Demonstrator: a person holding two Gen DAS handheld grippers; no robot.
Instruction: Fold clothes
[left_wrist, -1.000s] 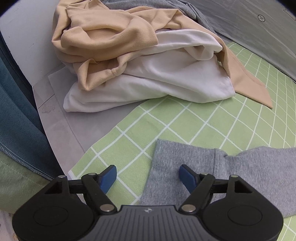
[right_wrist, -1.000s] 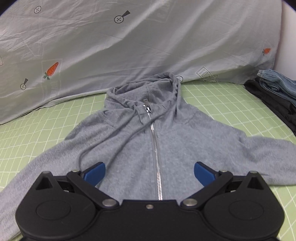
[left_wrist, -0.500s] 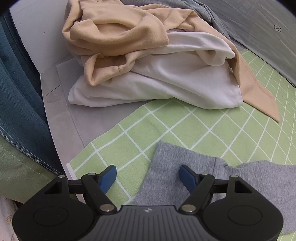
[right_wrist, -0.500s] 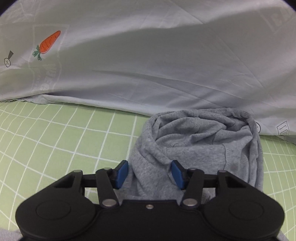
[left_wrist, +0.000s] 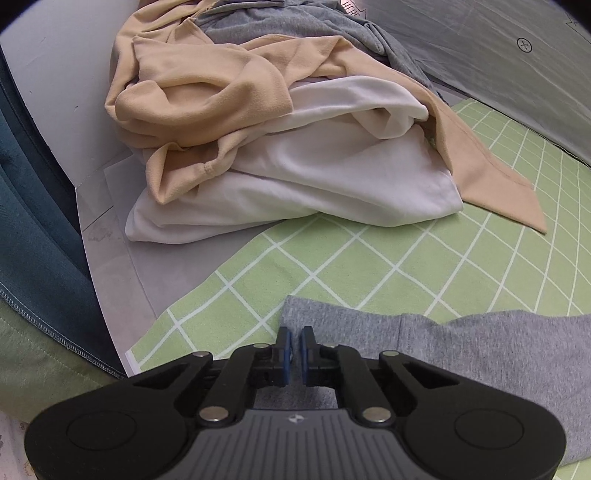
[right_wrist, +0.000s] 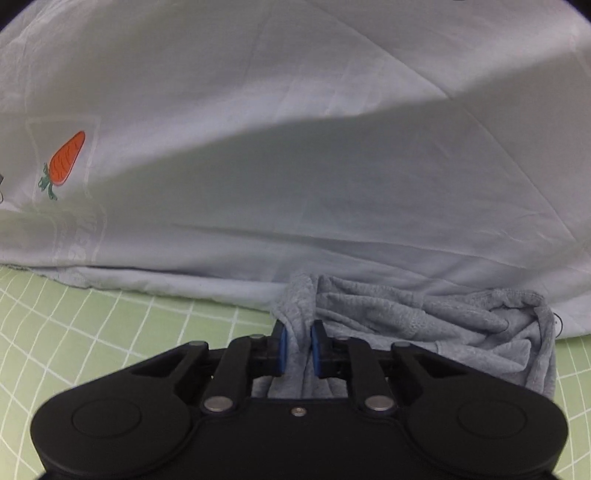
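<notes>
On the green checked sheet, spread flat: grey hoodie, one sleeve end reaching toward the left claw. Blue pads just closed, almost together, right at the corner of that sleeve end; cloth between them too thin to make out. Set there, presumably, for lifting the sleeve across the body as a first fold.

Right claw also just closed, narrow, clamped on a bunched ridge of the hood, grey fabric plainly squeezed between the pads. Held so, likely, for carrying the hood down over the chest.

Seen only from the left wrist: heap of unfolded beige garment over white garment, well apart from the sleeve, plus blue denim at the left edge. Seen only from the right wrist: the hood crumpled against a pale draped cloth printed with a carrot, and the clear pinch on fabric. Zip and hoodie body hidden from both.
</notes>
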